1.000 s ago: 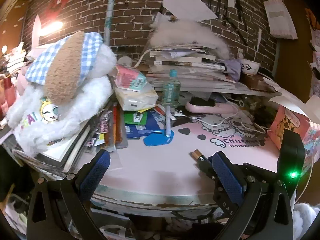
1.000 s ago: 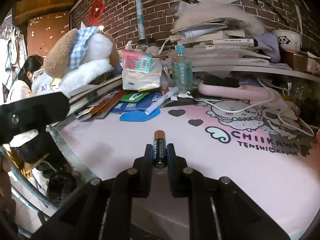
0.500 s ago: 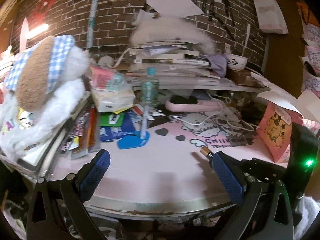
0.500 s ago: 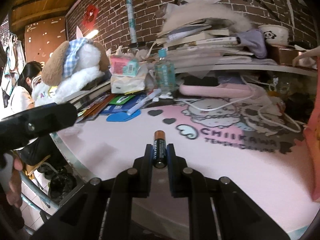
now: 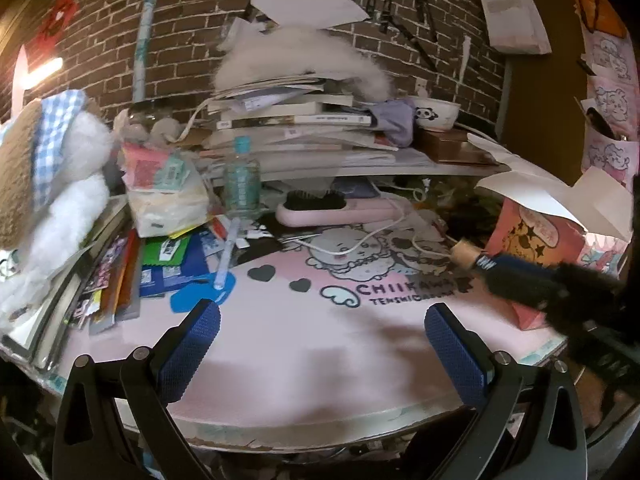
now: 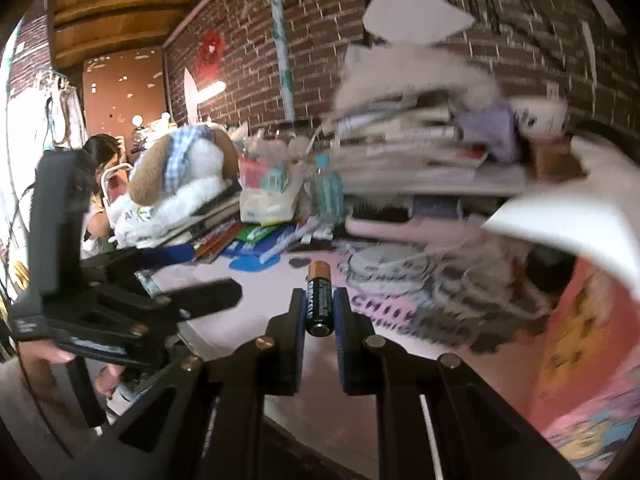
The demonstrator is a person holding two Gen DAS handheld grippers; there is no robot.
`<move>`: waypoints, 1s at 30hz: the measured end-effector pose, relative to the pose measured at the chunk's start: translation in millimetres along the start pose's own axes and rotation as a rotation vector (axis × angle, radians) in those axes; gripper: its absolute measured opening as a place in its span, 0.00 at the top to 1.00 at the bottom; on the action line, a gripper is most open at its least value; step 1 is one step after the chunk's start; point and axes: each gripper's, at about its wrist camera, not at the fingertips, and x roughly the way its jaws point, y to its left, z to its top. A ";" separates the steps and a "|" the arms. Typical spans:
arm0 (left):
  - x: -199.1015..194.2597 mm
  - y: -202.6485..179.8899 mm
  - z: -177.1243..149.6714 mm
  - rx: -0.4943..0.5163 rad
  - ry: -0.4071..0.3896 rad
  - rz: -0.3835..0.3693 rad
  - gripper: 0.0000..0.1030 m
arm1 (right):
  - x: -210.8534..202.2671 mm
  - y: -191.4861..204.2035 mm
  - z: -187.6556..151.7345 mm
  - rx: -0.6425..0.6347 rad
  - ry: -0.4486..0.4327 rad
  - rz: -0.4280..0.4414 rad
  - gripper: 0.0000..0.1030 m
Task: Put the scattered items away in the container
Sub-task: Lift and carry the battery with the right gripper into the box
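One battery (image 6: 319, 297) sits clamped between the pads of the right tool (image 6: 319, 312) above the pink tabletop (image 5: 304, 344) (copper end forward), the left tool (image 5: 320, 344) gapes wide and empty, while one water bottle (image 5: 241, 178), one hairbrush (image 5: 336, 210) and one plush dog (image 5: 48, 184) crowd the rear.

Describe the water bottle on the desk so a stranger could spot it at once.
Find the tall stack of books against the brick wall. Just in front of its left end, at the back edge of the pink desk mat, stands the water bottle, upright. It is the only clear bottle there, with a teal cap and pale label, between the tissue pack and the pink hairbrush.
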 end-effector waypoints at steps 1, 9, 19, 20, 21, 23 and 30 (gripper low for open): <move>0.4 -1.4 0.6 0.001 0.000 -0.003 0.00 | -6.8 0.0 2.8 -0.011 -0.009 -0.001 0.89; 7.3 -20.9 5.9 0.025 0.009 -0.041 0.00 | -54.7 -4.2 25.4 -0.054 -0.068 0.005 0.89; 12.0 -48.8 12.0 0.060 0.013 -0.088 0.00 | -94.8 -39.7 53.4 -0.042 -0.041 -0.174 0.89; 12.6 -51.3 12.3 0.064 0.014 -0.092 0.00 | -98.0 -44.6 56.2 -0.046 -0.029 -0.213 0.89; 12.9 -52.6 12.7 0.065 0.014 -0.094 0.00 | -100.9 -49.4 58.4 -0.047 -0.020 -0.241 0.89; 13.3 -55.5 12.8 0.067 0.016 -0.098 0.00 | -106.5 -60.8 62.9 -0.029 0.005 -0.262 0.89; 13.2 -62.2 12.5 0.075 0.018 -0.108 0.00 | -114.9 -94.9 69.1 0.003 0.100 -0.348 0.89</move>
